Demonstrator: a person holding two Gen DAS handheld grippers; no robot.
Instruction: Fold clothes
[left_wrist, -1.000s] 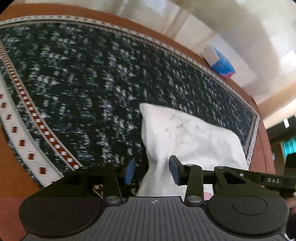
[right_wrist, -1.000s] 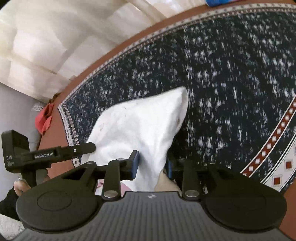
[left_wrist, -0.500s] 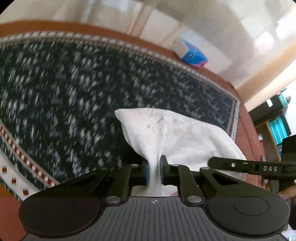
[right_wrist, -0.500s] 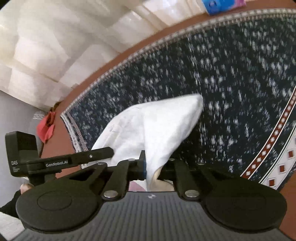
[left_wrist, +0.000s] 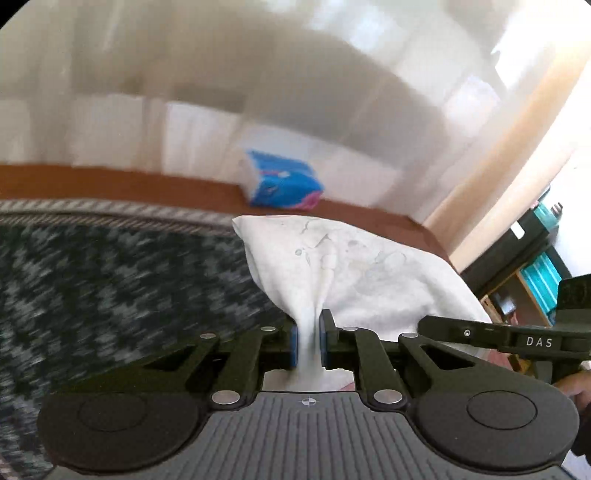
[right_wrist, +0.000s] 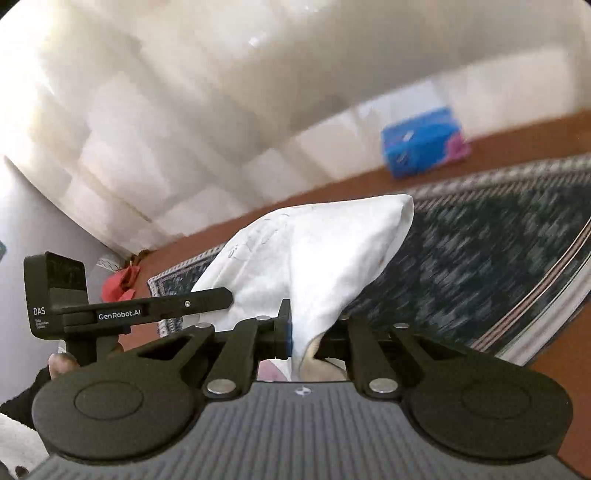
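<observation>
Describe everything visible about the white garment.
The white garment is soft, creased cloth with faint grey printed marks. The left hand-held gripper and right hand-held gripper each pinch a bunched part of its near edge, jaws shut on it. From there it stretches away toward a rounded far corner over the dark patterned rug. Whether its far end touches the rug cannot be told.

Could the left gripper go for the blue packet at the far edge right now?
Probably not yet. The left gripper is shut on the white garment, which hangs between it and the blue packet. It would have to release the cloth first.
</observation>
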